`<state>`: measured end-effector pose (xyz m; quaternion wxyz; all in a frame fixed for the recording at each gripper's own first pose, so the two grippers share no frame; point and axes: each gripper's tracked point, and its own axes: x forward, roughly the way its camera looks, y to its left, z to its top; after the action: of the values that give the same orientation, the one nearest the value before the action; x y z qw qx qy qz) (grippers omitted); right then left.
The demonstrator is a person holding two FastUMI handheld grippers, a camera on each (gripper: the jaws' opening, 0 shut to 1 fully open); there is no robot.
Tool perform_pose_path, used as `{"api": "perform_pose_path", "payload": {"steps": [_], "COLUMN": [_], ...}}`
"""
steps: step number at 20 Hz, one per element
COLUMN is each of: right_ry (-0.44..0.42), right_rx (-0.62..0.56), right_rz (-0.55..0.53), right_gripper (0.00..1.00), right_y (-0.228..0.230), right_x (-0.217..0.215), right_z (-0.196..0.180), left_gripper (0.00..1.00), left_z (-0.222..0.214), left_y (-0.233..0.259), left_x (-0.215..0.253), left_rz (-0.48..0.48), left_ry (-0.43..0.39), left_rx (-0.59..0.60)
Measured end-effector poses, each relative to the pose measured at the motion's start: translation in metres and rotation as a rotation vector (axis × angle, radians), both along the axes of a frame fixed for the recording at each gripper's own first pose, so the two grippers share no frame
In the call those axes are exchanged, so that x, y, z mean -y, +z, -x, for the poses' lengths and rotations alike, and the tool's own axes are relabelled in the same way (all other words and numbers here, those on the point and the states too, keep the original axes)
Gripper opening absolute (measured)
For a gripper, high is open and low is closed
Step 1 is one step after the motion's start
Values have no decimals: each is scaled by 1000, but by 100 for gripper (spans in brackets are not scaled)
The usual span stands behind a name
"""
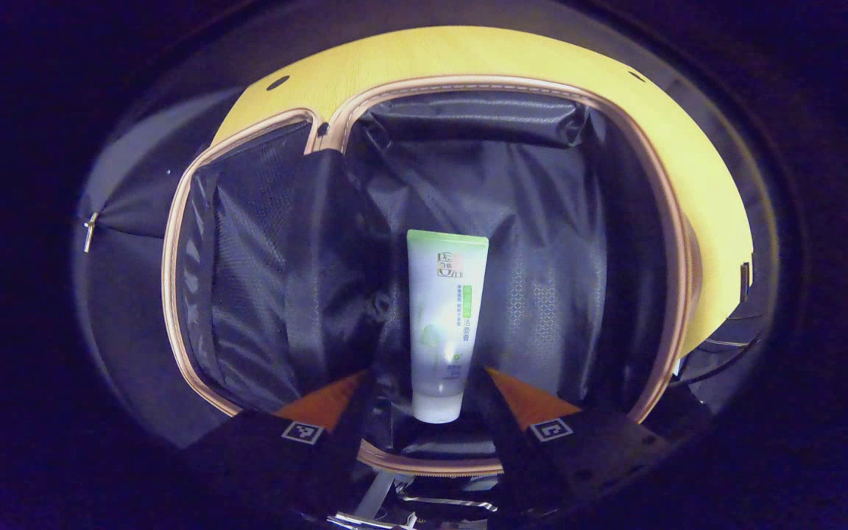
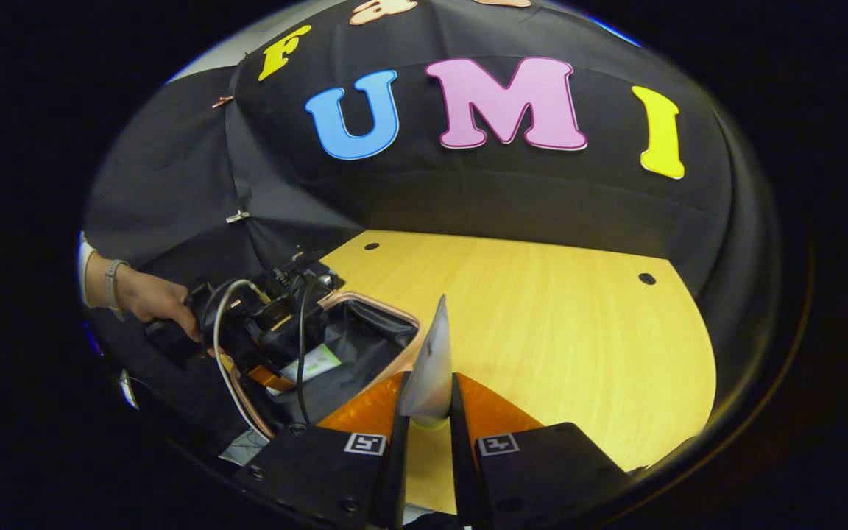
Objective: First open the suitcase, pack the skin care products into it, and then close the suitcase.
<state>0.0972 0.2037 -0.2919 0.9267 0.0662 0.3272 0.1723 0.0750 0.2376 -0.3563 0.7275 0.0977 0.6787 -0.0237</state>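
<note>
Black cloth walls enclose a pale wooden tabletop (image 2: pixel 542 309), on which an open suitcase (image 1: pixel 678 243) with a dark lining is set. In the left gripper view, the left hand-held gripper (image 1: pixel 435 401) is seen over the suitcase cavity with its fingers spread; a white tube with a green end (image 1: pixel 442 324) lies between them, but the pads are not seen pressing on it, so it is judged released or about to be. The tube appears to rest against the lining, its cap toward the gripper and its flat crimped end pointing away, deeper into the case; its long axis runs straight along the gripper's line of sight.

In the right gripper view, the right hand-held gripper (image 2: pixel 428 408) is closed on a second tube (image 2: pixel 430 364), seen edge-on, held above the tabletop just beside the suitcase rim (image 2: pixel 394 313). Its long axis stands roughly upright, the thin crimped end up and the cap end down between the fingers. A person's hand (image 2: pixel 152 298) is seen farther off, holding the left gripper over the case.

Both tubes are judged light and soft-walled, with smooth, somewhat slippery plastic; a firm squeeze at mid-body could dent them. The stiffer shoulder near the cap is judged the safer place to be gripped.
</note>
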Motion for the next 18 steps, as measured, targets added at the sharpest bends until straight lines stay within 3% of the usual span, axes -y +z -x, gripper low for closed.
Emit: {"api": "perform_pose_path", "payload": {"steps": [2,3,4,5,6,8,9,12,16,18], "right_ry": [9,16,25,26,21,17,15,-2,-58,-82], "right_rx": [-44,-67,-103,-134,-171,-250,-300,-491,-686,-697], "right_rz": [-52,-69,-73,-76,-81,-90,-94,-85,11,77], "right_gripper": [30,22,38,30,30,30,22,30,31,31], "right_y": [-1,-4,-12,-18,-27,-47,-59,-103,-158,-180], "right_x": [-29,-44,-59,-74,-91,-126,-141,-174,-181,-178], "right_z": [-5,-8,-9,-11,-10,-5,1,25,43,37], "left_gripper": [90,90,90,90,90,92,92,92,92,92], "left_z": [-14,-20,-22,-21,-20,-6,2,22,30,27], "left_y": [41,65,86,108,125,150,164,180,201,218], "left_x": [10,10,9,3,-7,-28,-39,-89,-148,-176], "left_rz": [78,97,103,102,95,84,72,27,4,-86], "left_ry": [-82,-118,-141,-147,-131,-62,-14,178,387,420], "left_rx": [166,250,325,387,428,482,491,483,469,443]}}
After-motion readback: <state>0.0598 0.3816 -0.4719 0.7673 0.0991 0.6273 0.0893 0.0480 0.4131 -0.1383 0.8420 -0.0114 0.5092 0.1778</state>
